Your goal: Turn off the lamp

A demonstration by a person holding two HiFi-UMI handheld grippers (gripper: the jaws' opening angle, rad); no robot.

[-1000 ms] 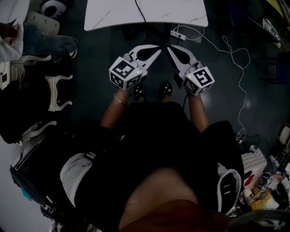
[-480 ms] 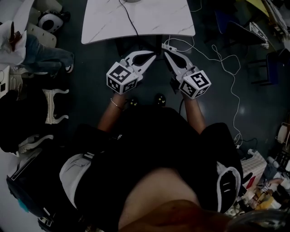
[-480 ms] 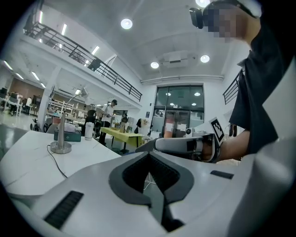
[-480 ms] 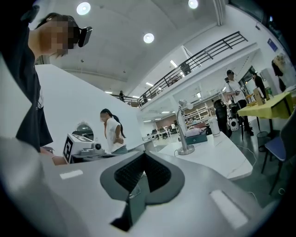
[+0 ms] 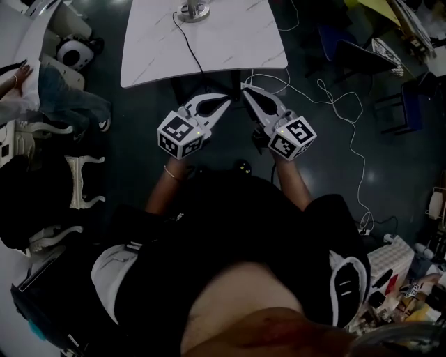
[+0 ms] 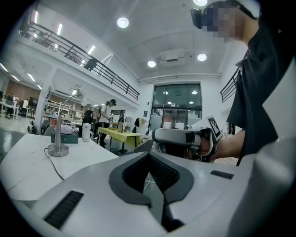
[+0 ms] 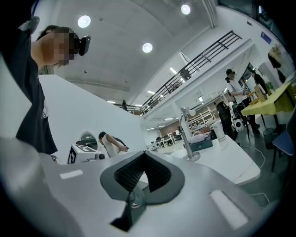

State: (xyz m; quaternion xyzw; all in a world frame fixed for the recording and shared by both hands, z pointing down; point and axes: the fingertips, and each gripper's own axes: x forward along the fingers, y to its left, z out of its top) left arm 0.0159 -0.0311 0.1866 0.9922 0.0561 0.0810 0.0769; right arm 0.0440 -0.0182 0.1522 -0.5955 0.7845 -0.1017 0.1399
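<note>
Lamp [image 5: 193, 10], silver, at white marble table's [image 5: 237, 59] far edge; with left gripper [image 5: 228, 98] and right gripper [image 5: 244, 87] clenched empty, we risk snagging its black cord [image 5: 189, 43].

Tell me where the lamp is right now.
The lamp stands on the white table at the head view's top centre, ahead of the person; its black cord runs back toward the table's near edge.

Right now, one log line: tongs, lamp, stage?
left tongs: shut, empty | right tongs: shut, empty | lamp: standing on table, untouched | stage: tongs short of lamp
</note>
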